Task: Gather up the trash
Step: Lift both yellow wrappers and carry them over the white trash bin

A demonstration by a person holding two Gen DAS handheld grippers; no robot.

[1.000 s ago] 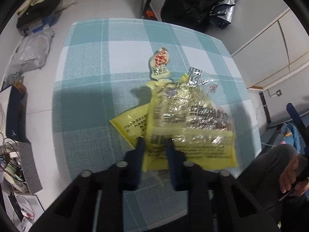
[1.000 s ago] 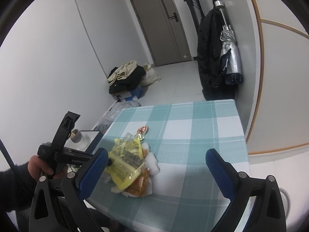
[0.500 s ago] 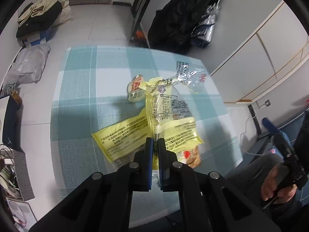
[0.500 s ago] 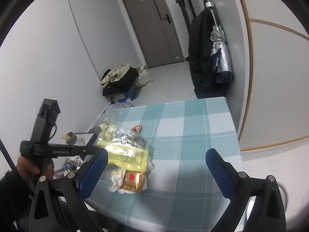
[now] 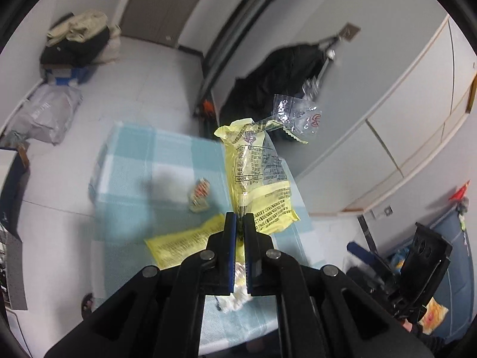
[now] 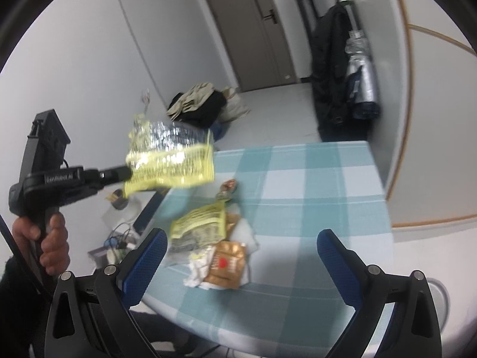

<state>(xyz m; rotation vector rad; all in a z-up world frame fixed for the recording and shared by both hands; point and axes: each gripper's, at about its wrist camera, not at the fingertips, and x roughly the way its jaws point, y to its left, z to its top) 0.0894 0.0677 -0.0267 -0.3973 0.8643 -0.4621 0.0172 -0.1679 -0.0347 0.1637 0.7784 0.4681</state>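
Observation:
My left gripper [image 5: 241,219] is shut on a yellow-and-clear plastic wrapper [image 5: 258,173] and holds it high above the checked table [image 5: 134,161]; the wrapper also shows in the right wrist view [image 6: 170,158], left of the table. On the table lie a second yellow wrapper [image 5: 182,243] [image 6: 199,223], a small red-and-white packet [image 5: 199,194] [image 6: 228,189], a brown packet [image 6: 226,264] and crumpled white tissue [image 5: 234,299] [image 6: 198,270]. My right gripper [image 6: 240,246] is open and empty above the table's near edge.
A black coat [image 6: 331,71] and a silver umbrella [image 6: 362,77] hang on the wall beyond the table. Clothes and bags [image 6: 202,104] lie on the floor by the door. Boxes and cables [image 6: 125,226] sit left of the table.
My left gripper has closed on the yellow-and-clear wrapper and lifted it off the table, up and to the left. The right gripper has stayed open.

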